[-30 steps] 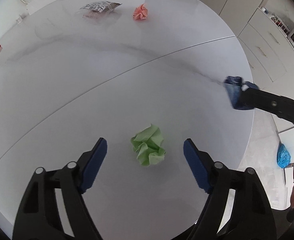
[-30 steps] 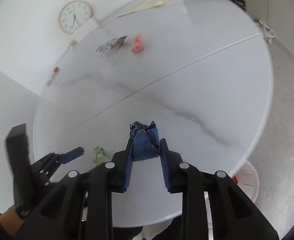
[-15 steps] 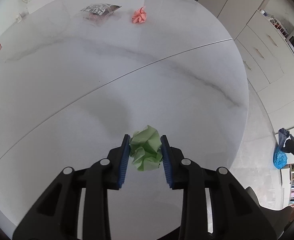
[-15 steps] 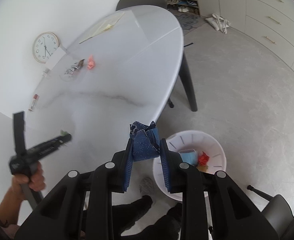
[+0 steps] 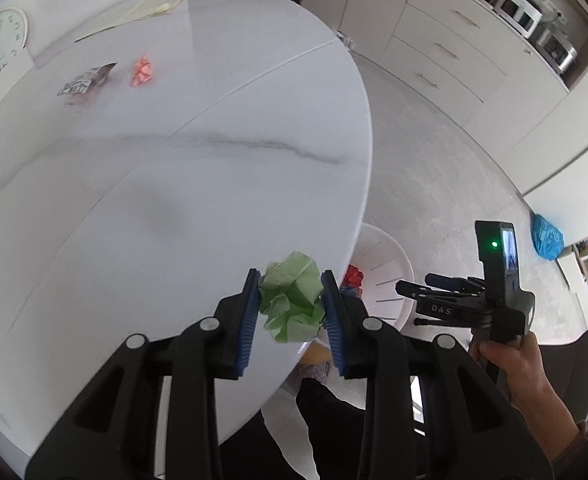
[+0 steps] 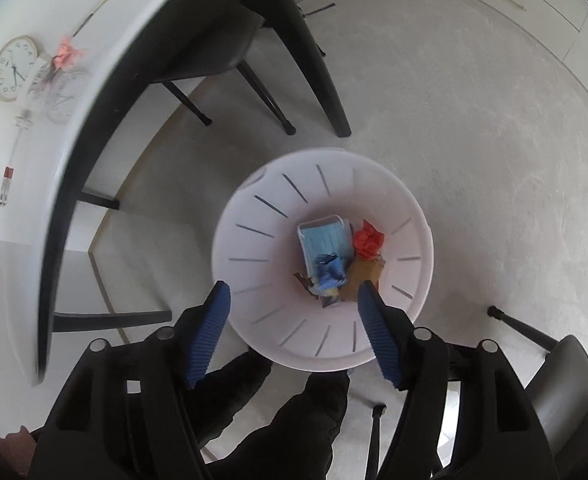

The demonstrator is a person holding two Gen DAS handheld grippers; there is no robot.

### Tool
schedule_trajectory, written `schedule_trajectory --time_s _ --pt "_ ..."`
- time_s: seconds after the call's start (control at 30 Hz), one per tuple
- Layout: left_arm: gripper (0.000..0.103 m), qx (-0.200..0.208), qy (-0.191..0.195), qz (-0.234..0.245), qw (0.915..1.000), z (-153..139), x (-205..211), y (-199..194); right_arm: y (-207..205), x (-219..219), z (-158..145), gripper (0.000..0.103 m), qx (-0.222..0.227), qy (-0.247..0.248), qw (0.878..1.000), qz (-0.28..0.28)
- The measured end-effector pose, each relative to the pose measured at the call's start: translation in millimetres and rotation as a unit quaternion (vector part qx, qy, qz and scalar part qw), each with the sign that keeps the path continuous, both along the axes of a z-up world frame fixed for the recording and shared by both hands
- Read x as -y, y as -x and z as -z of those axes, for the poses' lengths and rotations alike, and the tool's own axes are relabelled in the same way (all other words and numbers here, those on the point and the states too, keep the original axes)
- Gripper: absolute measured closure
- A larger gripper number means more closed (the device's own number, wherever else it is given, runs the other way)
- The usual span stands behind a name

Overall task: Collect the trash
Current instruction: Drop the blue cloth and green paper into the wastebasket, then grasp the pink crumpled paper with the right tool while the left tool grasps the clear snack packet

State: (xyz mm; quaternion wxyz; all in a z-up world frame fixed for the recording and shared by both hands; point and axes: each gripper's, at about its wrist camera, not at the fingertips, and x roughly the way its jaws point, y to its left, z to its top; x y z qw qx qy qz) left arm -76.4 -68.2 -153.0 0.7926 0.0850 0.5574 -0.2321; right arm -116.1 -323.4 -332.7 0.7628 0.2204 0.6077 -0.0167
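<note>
The left gripper (image 5: 290,304) is clamped on the green wad (image 5: 292,295), above the worktop (image 5: 174,168) edge. The right gripper (image 6: 294,320) hangs over the bin (image 6: 409,280), jaws opening with nothing between; the blue wad (image 6: 329,276) lies among trash inside.

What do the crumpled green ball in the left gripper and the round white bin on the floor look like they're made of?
The crumpled green ball looks like thin matte paper: sharp creases and folded facets that hold their shape between the left gripper's pads. The round white bin looks like moulded plastic, smooth and slightly glossy, with thin slots cut evenly around its wall; painted metal can't be ruled out.
</note>
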Motion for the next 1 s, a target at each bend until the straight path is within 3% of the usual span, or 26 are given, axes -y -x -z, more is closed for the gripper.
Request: schedule_trajectory --time_s 0.1,0.27,0.43,0.47,0.6,0.77,1.0 --pt "0.072 0.0 -0.003 0.034 0.9994 1.5 26.7 12.5 13.3 12.9 -12.6 0.016 0.015 0.007 1.0 0.016" --pt "0.072 -0.011 -0.004 0.077 0.997 15.2 78.0 25.2 43.1 41.4 -53.7 0.01 0.042 0.041 0.998 0.039" --pt "0.069 -0.053 -0.008 0.084 0.995 45.9 113.5 24.7 67.9 66.0 -85.8 0.007 0.051 0.061 0.996 0.043" --pt "0.065 -0.063 -0.011 0.081 0.9947 53.3 117.7 23.9 70.9 68.8 -89.9 0.007 0.051 0.062 0.996 0.042" --pt "0.032 -0.083 -0.026 0.06 0.9944 70.5 124.0 24.2 79.7 75.2 -100.9 0.002 0.053 0.071 0.995 0.041" --pt "0.014 -0.075 -0.023 0.032 0.9964 58.6 115.1 28.4 82.5 78.0 -106.3 0.002 0.056 0.064 0.996 0.039" --pt "0.009 -0.025 -0.01 -0.012 0.9995 19.2 88.2 17.6 75.8 75.4 -124.7 0.003 0.076 0.062 0.995 0.022"
